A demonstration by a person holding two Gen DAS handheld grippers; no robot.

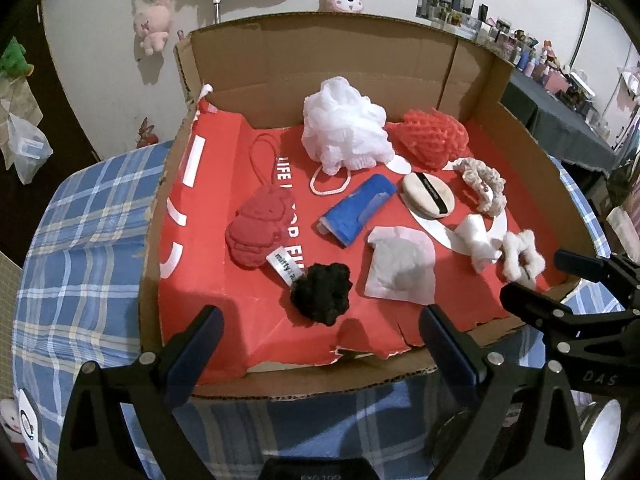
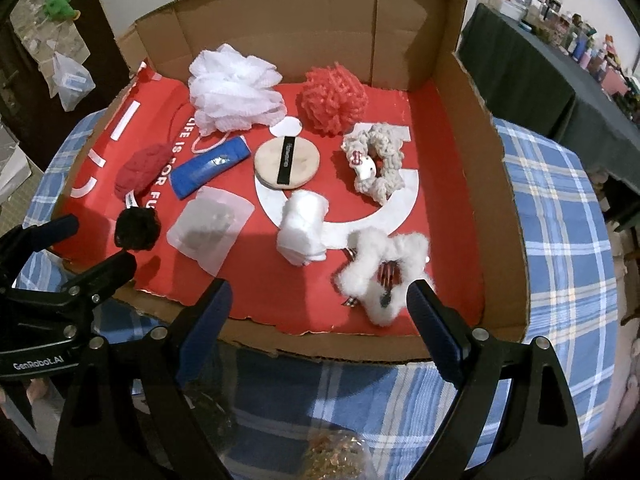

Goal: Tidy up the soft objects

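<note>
Hovering wide-jawed outside box front edge: hand-held grippers.

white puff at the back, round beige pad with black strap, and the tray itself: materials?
White puff: looks like gathered plastic mesh netting, semi-sheer, ruffled, with a cord loop. Round pad: probably a velvety fabric or sponge powder puff, matte, with a satin-like black band. Tray: corrugated cardboard, raw brown, fluted torn edges.

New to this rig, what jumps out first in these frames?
The shallow cardboard box lined with bright red printed paper dominates, sitting on a blue plaid tablecloth. At its back sit a fluffy white mesh bath pouf and, to its right, a red foam net ball. Nearest the open right gripper lies a white fuzzy scrunchie; a black fuzzy pom lies just ahead of the open left gripper.
</note>
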